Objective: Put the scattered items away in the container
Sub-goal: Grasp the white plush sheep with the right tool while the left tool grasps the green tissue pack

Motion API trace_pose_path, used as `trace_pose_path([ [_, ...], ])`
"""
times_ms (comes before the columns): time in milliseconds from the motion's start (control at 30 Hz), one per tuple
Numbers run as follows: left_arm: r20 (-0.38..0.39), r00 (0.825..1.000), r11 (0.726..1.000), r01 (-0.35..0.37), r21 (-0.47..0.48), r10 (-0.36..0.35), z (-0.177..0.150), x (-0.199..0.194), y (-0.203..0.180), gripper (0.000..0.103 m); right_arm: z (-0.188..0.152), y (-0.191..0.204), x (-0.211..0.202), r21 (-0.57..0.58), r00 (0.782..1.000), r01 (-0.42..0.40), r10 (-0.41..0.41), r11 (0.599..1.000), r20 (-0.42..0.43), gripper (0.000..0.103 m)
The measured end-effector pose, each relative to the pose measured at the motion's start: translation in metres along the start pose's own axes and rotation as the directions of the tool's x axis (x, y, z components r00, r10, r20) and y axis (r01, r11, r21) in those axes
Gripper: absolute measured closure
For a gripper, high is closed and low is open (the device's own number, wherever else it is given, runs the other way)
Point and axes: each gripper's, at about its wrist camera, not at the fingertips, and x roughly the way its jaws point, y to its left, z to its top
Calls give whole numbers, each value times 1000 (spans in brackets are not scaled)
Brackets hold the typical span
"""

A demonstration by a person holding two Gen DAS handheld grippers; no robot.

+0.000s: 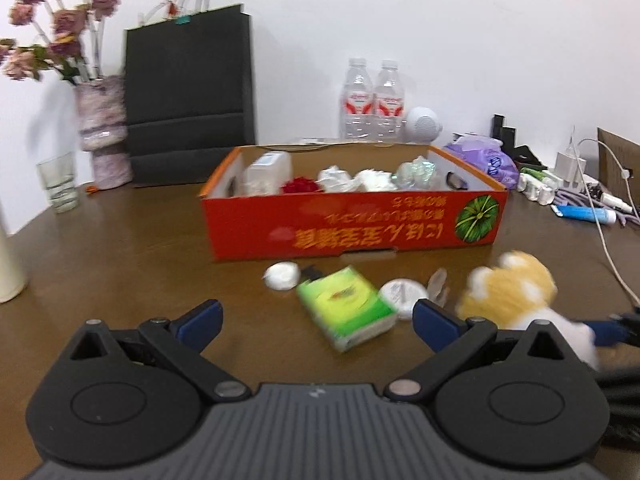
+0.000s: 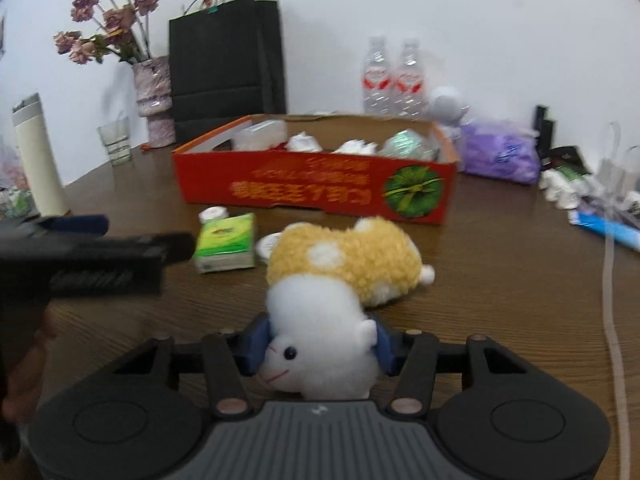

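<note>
A: What is sitting at the far left of the left wrist picture?

B: A drinking glass is standing by the left edge of the brown table. Above it, a flower vase is leaning into the upper left. A black paper bag is standing just beside the vase.

A: And in the middle?

B: The red box is sitting in the middle with its top open. White crumpled things are already lying inside it. Two water bottles are standing behind its back edge.

A: What is lying in front of the box?

B: A small white puff, a green tissue pack and a round white lid are lying close to the box's front wall. The table to the left of them is showing lots of bare wood.

A: What is the left gripper doing?

B: Its blue fingers are standing wide apart, holding nothing. The tissue pack is lying between the tips.

A: And the right gripper?

B: In the right wrist picture it is squeezing the plush toy by its white head. The toy's yellow body is pointing toward the box, with bare table between them.

A: What is crowding the right edge?

B: A purple bag, a blue tube and a white cable are lying there.
</note>
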Motion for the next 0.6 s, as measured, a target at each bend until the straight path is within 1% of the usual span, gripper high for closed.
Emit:
trace_pose_path([
  [133,-42,999,1000,-11,28,12,6,33,-11,1,-6,-21,-11,35,999,43,-43,998,-4,52],
  [200,-63,998,1000,1,27,0,6,43,-12,9,-8,-28,-13,43,999,49,-49,998,-8,51],
  [267,-88,996,1000,-14,0,13,5,49,-9,35,-10,-31,-14,43,999,48,-47,998,-7,51],
  [300,-100,995,1000,-13,-22,11,5,51,-6,40,-10,-32,-13,42,999,46,-46,998,-7,51],
  [333,-106,994,999,-11,-42,6,4,50,-3,51,-10,-33,-12,42,999,45,-45,998,-5,51],
  [367,-108,994,998,-14,-54,8,3,49,-1,53,-11,-33,-12,41,999,43,-43,998,-5,51],
  [500,-102,994,998,-40,-46,35,-5,32,6,56,-12,-28,-11,29,999,37,-37,999,-4,51],
  [600,-112,993,997,-40,-64,32,-19,3,12,56,-16,-21,-15,-16,1000,14,-14,1000,-1,51],
])
